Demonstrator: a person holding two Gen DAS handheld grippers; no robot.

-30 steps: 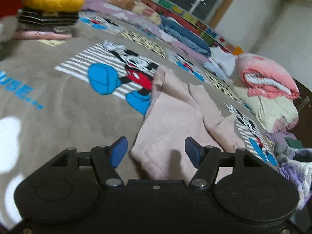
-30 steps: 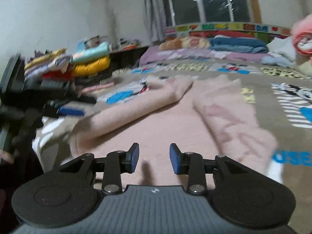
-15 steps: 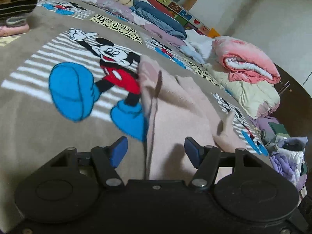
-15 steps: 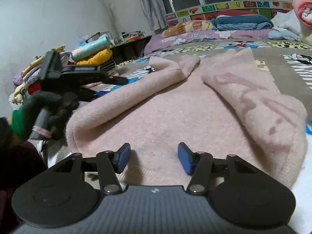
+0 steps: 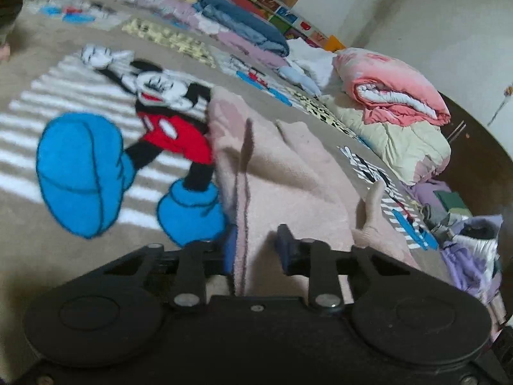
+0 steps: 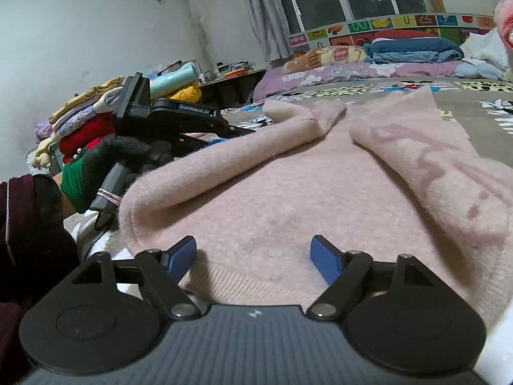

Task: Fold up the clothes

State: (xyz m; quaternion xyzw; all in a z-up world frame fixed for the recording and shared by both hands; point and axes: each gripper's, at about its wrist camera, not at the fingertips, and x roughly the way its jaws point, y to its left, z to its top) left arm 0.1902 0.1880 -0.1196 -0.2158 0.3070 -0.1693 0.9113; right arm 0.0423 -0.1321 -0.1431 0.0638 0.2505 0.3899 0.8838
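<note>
A pale pink fleece garment (image 5: 288, 173) lies spread on the Mickey Mouse blanket (image 5: 80, 160), its sleeves folded inward. My left gripper (image 5: 255, 250) has its blue pads pressed against the garment's left edge, which passes between them. In the right wrist view the same garment (image 6: 320, 199) fills the foreground. My right gripper (image 6: 253, 253) is wide open, low over the ribbed hem. The left gripper (image 6: 179, 118) and a gloved hand show at the garment's left edge.
Folded quilts (image 5: 391, 96) are stacked at the far right of the bed. Loose purple clothes (image 5: 465, 250) lie at the right edge. A stack of folded clothes (image 6: 86, 118) stands on the left side. Bedding (image 6: 410, 51) lines the window wall.
My left gripper has moved in over the garment's left edge and closed its jaws on it. My right gripper has opened wider and come lower over the hem.
</note>
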